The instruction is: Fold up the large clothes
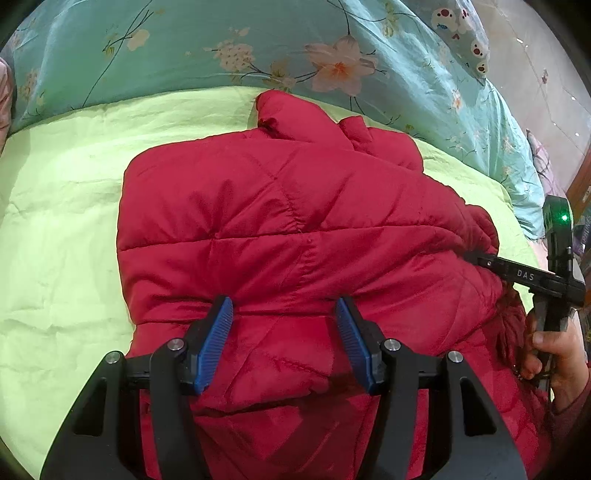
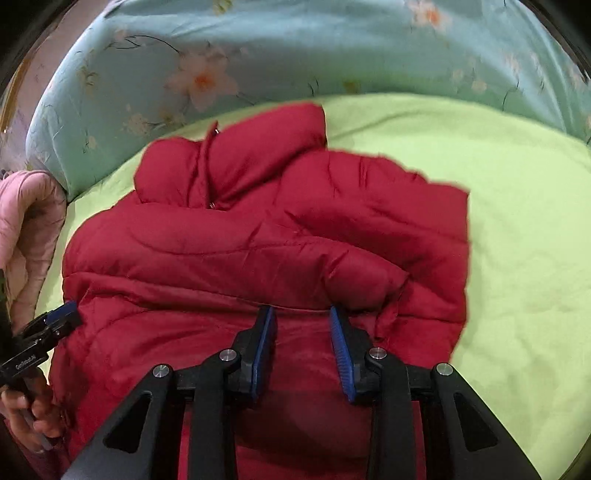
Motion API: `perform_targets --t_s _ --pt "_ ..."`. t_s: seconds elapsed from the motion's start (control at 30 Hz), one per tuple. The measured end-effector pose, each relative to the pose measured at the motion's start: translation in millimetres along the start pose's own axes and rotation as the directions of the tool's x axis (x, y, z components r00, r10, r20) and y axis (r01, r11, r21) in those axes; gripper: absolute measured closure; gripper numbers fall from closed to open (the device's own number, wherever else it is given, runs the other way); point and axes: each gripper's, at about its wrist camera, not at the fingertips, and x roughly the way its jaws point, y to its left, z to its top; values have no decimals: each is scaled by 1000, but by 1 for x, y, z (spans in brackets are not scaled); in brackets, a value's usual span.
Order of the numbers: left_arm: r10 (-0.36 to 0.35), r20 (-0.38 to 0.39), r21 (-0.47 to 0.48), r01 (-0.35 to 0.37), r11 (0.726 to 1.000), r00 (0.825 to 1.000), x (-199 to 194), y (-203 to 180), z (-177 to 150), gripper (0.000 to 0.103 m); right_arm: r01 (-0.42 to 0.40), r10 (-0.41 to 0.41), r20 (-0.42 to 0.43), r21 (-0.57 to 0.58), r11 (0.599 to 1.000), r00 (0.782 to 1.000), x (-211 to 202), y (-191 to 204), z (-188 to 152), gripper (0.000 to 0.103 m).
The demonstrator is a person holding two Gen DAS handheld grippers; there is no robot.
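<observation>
A red quilted puffer jacket (image 1: 295, 221) lies bunched and partly folded on a light green sheet (image 1: 62, 221); it also shows in the right wrist view (image 2: 258, 240). My left gripper (image 1: 284, 306) is open, its blue pads (image 1: 218, 339) over the jacket's near part, with nothing between them. My right gripper (image 2: 303, 314) is open over the jacket's near edge, below a puffy fold. The right gripper also shows at the jacket's right side in the left wrist view (image 1: 476, 256). The left gripper shows at the jacket's left edge in the right wrist view (image 2: 62, 314).
A teal floral quilt (image 1: 221, 48) lies behind the green sheet. A pink padded garment (image 2: 26, 221) sits at the left. A cartoon-print pillow (image 1: 465, 29) lies at the back right, with tiled floor (image 1: 546, 85) beyond the bed.
</observation>
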Motion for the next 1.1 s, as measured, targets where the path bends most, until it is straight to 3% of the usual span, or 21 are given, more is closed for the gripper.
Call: perform_targets --t_s 0.17,0.4,0.5,0.63,0.7,0.77,0.87,1.1 --pt "-8 0 -11 8 1000 1000 7 7 -2 46 -19 19 -9 6 1000 1000 17 -3 1 71" --pt "43 -5 10 -43 999 999 14 1 -4 46 -47 47 7 12 999 999 21 -6 -4 71" --pt "37 -12 0 -37 999 999 15 4 -3 46 29 -28 35 -24 999 999 -1 11 -2 69" --pt "56 -14 8 -56 998 998 16 1 -3 45 71 -59 134 -87 994 989 -42 35 -12 69" --pt "57 -17 8 -57 998 998 16 1 -2 46 119 -105 105 -136 984 989 -38 42 -18 69" --pt "57 -22 12 -57 998 998 17 1 -2 46 150 -148 23 -143 978 989 -13 34 -23 68" --pt "69 -25 20 -68 997 997 17 -1 -2 45 62 -63 -19 -31 998 998 6 5 -22 68" --pt "98 -45 26 -97 995 994 19 -4 -1 44 65 -66 -35 -24 998 997 8 1 -19 68"
